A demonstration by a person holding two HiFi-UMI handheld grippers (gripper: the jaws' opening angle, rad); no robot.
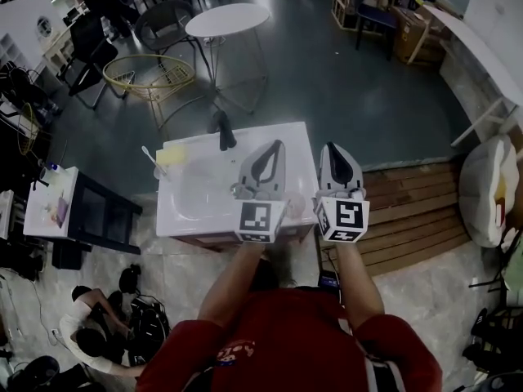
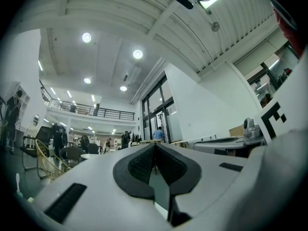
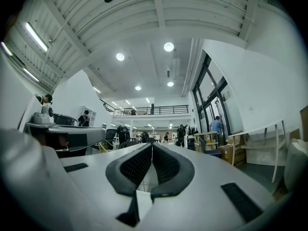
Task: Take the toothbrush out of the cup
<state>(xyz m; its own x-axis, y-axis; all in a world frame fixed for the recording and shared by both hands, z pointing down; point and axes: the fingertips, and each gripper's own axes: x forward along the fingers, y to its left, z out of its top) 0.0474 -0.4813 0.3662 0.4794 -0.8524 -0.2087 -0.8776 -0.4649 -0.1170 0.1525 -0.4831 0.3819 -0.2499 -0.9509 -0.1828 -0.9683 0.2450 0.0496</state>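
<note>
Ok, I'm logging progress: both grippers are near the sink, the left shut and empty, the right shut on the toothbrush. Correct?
No: the right gripper is shut but empty; the right gripper view shows its jaws together with nothing between them. In the head view the toothbrush stands in the cup at the sink's left edge. The rest is right.

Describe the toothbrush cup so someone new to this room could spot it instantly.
Find the white washbasin with the black tap, standing mid-floor. At its far left corner, beside a yellow block, stands a small clear cup. It alone has a pale toothbrush sticking out.
</note>
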